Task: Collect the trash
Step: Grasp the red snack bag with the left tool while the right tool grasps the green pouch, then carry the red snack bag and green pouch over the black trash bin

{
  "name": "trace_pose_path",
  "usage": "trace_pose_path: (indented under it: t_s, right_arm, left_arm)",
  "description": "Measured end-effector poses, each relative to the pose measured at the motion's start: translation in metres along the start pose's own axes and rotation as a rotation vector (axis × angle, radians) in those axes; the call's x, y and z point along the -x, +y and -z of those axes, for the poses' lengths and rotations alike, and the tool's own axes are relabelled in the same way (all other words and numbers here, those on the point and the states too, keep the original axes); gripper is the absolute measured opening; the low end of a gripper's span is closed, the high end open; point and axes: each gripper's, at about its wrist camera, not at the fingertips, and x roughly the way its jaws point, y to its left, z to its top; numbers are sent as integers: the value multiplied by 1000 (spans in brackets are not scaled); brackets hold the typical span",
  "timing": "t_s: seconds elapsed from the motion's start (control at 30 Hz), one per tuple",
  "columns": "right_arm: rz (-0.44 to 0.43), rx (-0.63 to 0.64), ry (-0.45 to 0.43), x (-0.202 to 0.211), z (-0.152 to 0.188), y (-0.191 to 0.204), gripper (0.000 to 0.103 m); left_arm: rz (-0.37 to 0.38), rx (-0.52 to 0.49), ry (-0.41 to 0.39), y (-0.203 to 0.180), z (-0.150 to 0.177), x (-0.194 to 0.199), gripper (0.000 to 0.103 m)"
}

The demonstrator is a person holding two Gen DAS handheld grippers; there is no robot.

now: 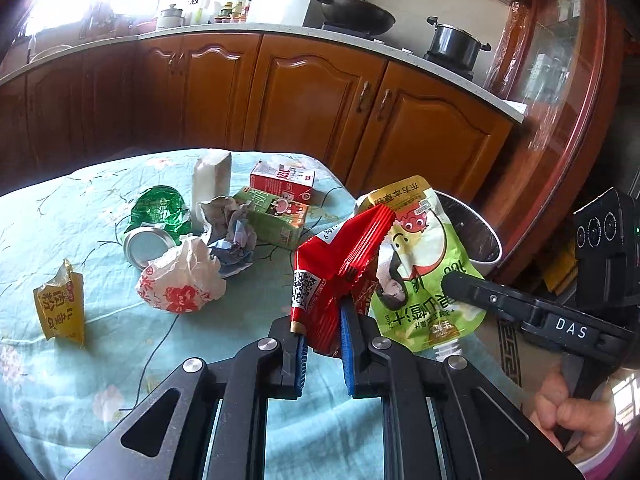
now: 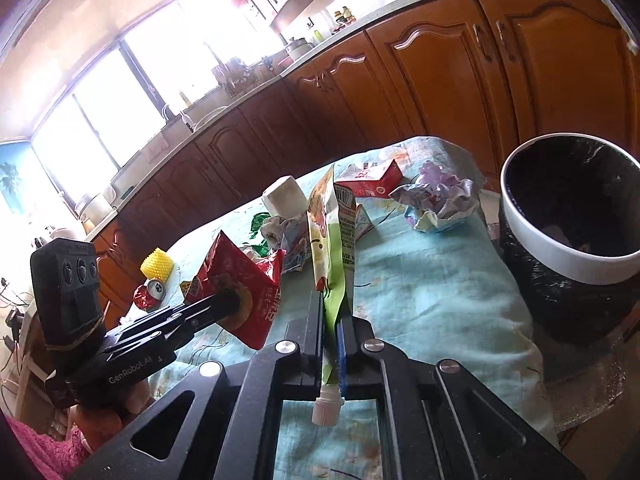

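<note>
One table under a pale blue flowered cloth point(image 1: 100, 360) carries the litter. One bin point(image 2: 568, 256), white-rimmed with a black liner, stands at the table's far right edge, its mouth unobstructed.

On the cloth I count two juice cartons, a red carton point(image 1: 282, 182) and a green carton point(image 1: 276, 216) lying just beside each other, two paper wads point(image 1: 230, 232) point(image 2: 440, 200), one white block point(image 1: 212, 180) upright behind them, one crushed green can point(image 1: 154, 224), one white-and-red bag point(image 1: 180, 280) and one yellow packet point(image 1: 60, 308) well apart at the left.

The left gripper point(image 1: 322, 344) is pinched narrowly on a red wrapper point(image 1: 332, 272), lifted clear of the cloth. The right gripper point(image 2: 330, 344) is clamped tight on a green drink pouch point(image 2: 330, 240), spout toward the camera. Wrapper and pouch hang side by side, overlapping, between the litter and the bin.
</note>
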Motion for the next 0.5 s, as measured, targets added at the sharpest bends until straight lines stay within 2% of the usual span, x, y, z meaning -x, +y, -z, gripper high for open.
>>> trace_pose_path:
  t_s: [0.5]
  right_arm:
    - [102, -102, -97, 57, 6, -52, 5]
  left_arm:
    - [59, -87, 45, -53, -13, -37, 12]
